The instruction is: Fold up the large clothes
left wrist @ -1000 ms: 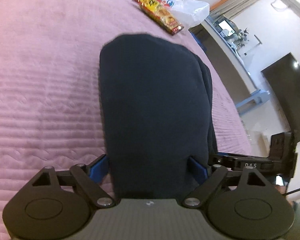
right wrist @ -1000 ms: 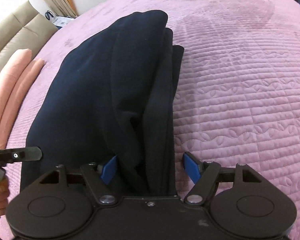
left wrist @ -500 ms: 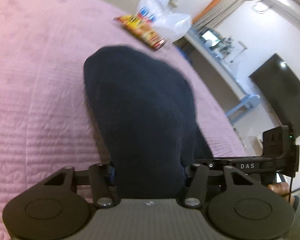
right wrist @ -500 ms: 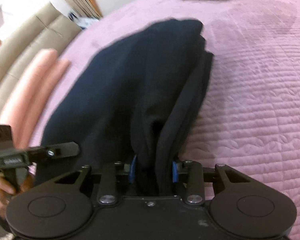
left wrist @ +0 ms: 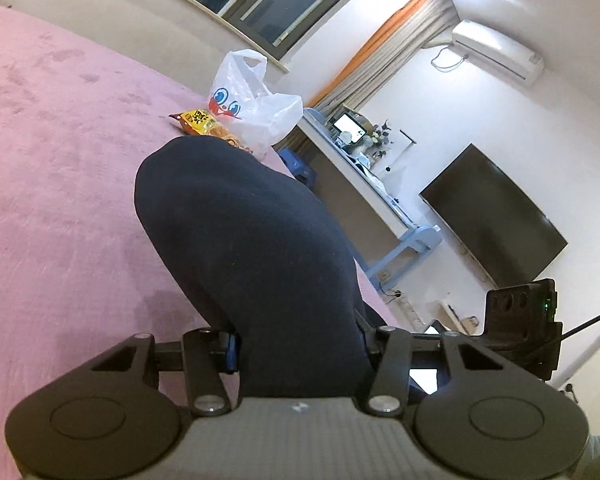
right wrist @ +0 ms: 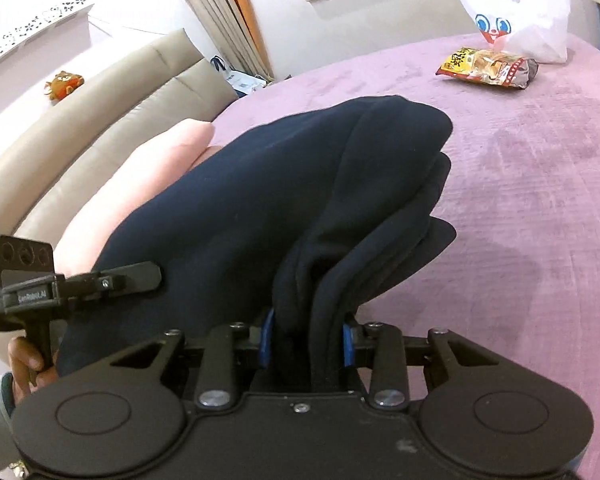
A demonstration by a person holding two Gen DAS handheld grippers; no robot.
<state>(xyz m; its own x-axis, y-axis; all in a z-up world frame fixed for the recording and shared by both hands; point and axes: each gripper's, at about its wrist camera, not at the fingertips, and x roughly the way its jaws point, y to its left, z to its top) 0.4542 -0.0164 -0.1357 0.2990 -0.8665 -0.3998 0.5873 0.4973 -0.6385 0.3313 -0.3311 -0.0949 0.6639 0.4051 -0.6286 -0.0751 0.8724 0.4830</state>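
Currently we hold the folded dark navy fleece garment at its near edge with both tools. Our right gripper is clamped on a thick stack of layers; the blue pads press in from both sides, and several folded edges fan out above them. Our left gripper is likewise closed on the cloth, with the fabric bulging out wide over its fingers.

Position of the garment: the bundle rises from our grippers and arches forward over the pink quilted bedspread. The far end droops, and we cannot tell whether it touches the bed. Seen from the right wrist, the left tool sits beside the bundle's left flank, so the two grips are on the same near edge, well apart. We judge this spacing keeps the stack from sagging in the middle or sliding open.

Judgement: folding looks mostly complete; the step in hand appears to be carrying or turning the finished bundle. Thick fleece is heavy and the layers could slip out of alignment if one grip loosens.

Also on the bed, well apart: a yellow snack packet just beside a white plastic carrier bag. A peach-coloured pillow lies beyond the bundle.
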